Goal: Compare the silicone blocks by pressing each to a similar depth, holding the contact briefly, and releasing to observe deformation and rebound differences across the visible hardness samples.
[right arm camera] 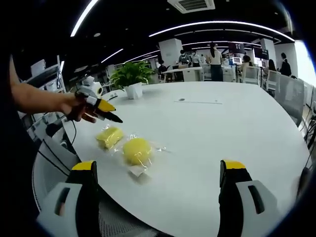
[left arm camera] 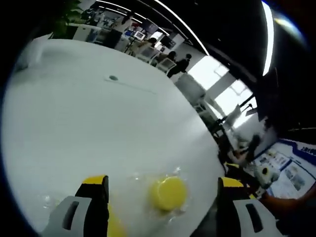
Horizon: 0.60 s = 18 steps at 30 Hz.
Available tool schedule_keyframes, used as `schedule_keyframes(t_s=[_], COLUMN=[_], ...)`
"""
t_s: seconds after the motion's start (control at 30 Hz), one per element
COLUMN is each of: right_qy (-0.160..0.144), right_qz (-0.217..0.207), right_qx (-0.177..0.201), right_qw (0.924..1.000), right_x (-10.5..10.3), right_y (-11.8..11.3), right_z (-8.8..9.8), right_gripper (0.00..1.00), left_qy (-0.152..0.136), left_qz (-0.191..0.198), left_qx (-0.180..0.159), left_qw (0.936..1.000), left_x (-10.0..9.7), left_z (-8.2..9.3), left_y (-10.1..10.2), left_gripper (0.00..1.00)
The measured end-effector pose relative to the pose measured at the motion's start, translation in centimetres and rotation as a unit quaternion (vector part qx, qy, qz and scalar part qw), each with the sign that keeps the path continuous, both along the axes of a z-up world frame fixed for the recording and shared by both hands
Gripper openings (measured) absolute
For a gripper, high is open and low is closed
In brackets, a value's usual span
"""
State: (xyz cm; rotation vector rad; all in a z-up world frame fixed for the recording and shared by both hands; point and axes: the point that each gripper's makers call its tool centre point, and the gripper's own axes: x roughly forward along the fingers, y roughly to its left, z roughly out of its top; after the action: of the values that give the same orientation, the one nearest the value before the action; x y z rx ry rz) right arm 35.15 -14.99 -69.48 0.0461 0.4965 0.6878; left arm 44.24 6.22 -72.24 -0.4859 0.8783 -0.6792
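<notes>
Two yellow silicone blocks in clear wrap lie on the white table (right arm camera: 212,128). In the right gripper view the squarish block (right arm camera: 109,136) is to the left and the round block (right arm camera: 137,150) beside it. A hand holds my left gripper (right arm camera: 104,111) just beyond the squarish block, above the table, jaws apart. In the left gripper view the round block (left arm camera: 169,192) lies between and just ahead of my open left gripper (left arm camera: 163,181); the other block (left arm camera: 116,226) peeks out by the left jaw. My right gripper (right arm camera: 158,165) is open, with nothing in it, short of the blocks.
A potted plant (right arm camera: 131,74) stands at the table's far left edge. A small dark disc with a cord (left arm camera: 113,77) sits mid-table. Chairs, desks and people (right arm camera: 215,54) are beyond the far side. The near table edge (right arm camera: 148,217) curves below my right jaws.
</notes>
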Motion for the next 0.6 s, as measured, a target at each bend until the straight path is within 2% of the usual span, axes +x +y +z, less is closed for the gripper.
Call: schedule_keyframes(t_s=[0.07,0.27,0.3,0.4,0.6], right_qy=[0.000,0.010,0.011,0.016,0.022], right_qz=[0.001,0.002,0.002,-0.003,0.002], right_qx=[0.002,0.002,0.003,0.005,0.011], right_qw=[1.0000,0.9999,0.9999,0.9999,0.9997], right_x=[0.0,0.0,0.0,0.0,0.1], right_y=[0.0,0.2,0.2,0.1,0.3], right_z=[0.0,0.1,0.2,0.2,0.3], right_gripper=[0.96,0.96,0.96,0.96,0.96], left_qy=[0.011,0.051,0.068,0.082,0.104], left_qz=[-0.001,0.024,0.024,0.020,0.026], left_qx=[-0.003,-0.008,-0.007,-0.016,-0.020], left_qw=[0.9999,0.9984,0.9974,0.9963,0.9941], left_x=[0.1,0.6,0.4,0.3,0.4], left_z=[-0.8,-2.9,-3.4,-4.0,-5.2], left_y=[-0.4,-1.0,-1.1,-1.6,-1.7], left_gripper=[0.89,0.77,0.72,0.58,0.43])
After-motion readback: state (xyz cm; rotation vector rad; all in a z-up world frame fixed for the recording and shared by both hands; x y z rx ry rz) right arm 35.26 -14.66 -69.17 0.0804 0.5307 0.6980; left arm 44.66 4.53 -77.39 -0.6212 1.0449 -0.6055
